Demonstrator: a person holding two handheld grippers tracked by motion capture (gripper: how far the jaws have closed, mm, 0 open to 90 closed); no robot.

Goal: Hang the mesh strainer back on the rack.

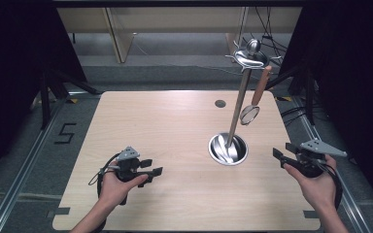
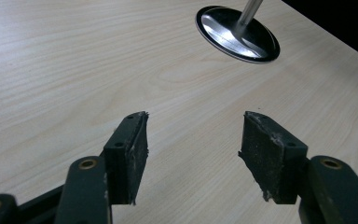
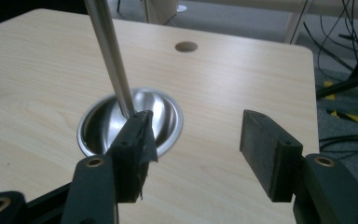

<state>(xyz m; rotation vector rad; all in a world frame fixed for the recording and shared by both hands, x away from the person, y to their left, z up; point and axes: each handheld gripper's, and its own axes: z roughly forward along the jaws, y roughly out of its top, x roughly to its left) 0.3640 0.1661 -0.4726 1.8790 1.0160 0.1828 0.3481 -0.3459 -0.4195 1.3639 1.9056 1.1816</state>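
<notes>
There's the utensil stand (image 1: 237, 112), a shiny steel pole rising tilted in the high view from a round, dished steel base (image 1: 228, 149) on the right half of the worktop. Up top, a ring of hooks under a ball knob. From one hook hangs a small strainer (image 1: 250, 114) on a wooden handle, mesh end down, off the worktop.

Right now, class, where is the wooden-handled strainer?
In the high view the wooden-handled strainer hangs from the steel stand's top hooks, far right, above the round metal base.
</notes>
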